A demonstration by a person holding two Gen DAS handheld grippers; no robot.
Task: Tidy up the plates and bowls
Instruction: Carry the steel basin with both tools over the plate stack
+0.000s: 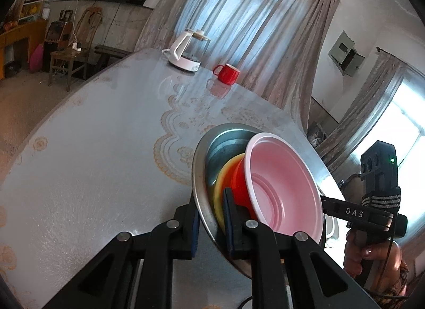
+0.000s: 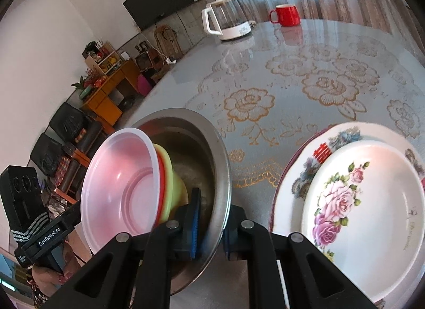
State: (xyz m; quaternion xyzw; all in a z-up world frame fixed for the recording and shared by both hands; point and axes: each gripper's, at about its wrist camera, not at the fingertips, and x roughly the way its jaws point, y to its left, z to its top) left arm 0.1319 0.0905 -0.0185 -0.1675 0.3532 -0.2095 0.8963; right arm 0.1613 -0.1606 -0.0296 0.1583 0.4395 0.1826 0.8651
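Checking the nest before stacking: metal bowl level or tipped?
Tipped. The steel bowl stands on edge, both grippers clamping its rim, and the pink bowl nested inside opens sideways.

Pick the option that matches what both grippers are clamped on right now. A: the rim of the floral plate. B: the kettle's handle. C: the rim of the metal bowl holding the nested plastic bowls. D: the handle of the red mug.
C: the left gripper and the right gripper each have fingers on either side of the metal bowl rim, with the pink bowl nested inside.
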